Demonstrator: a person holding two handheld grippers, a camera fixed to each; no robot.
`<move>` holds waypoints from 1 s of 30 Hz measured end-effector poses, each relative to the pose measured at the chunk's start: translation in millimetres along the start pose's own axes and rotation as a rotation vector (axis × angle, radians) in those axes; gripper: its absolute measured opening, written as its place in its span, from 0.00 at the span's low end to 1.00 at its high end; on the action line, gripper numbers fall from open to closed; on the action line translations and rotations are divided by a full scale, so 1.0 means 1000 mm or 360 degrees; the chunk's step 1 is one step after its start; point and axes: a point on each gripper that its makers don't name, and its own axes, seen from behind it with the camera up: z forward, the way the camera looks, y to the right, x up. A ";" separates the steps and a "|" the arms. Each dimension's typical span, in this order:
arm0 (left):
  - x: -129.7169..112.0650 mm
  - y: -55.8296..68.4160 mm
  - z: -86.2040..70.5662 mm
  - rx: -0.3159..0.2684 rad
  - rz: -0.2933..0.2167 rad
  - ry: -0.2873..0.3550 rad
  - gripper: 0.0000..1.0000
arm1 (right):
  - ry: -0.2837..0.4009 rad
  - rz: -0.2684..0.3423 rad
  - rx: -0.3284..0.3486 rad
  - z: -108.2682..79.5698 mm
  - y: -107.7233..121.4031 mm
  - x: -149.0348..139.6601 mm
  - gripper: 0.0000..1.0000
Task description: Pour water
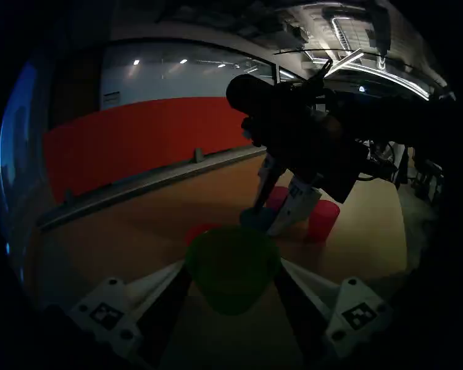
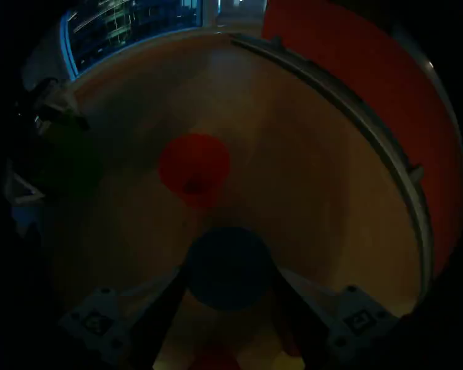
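Left gripper (image 1: pixel 233 266) clamps a translucent green plastic cup (image 1: pixel 231 287), well aside from the round red plastic cup (image 2: pixel 193 163) on the wooden counter (image 2: pixel 305 203); right gripper (image 2: pixel 228 274) clasps a dark blue plastic cup (image 2: pixel 228 262) near it; both cups look light, thin-walled and crushable; grip mid-wall, gently.

The light brown wooden table (image 2: pixel 330 203) has a grey rail (image 2: pixel 379 154) along its far edge. A red cup (image 2: pixel 193 163) stands on it just ahead of the right gripper (image 2: pixel 228 271). Well ahead of the left gripper (image 1: pixel 231 271), to the right, stands another red cup (image 1: pixel 323 219).
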 end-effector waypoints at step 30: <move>0.015 0.009 -0.001 0.0028 0.0031 0.0005 0.87 | 0.0530 0.0158 -0.0026 -0.072 0.002 0.043 0.94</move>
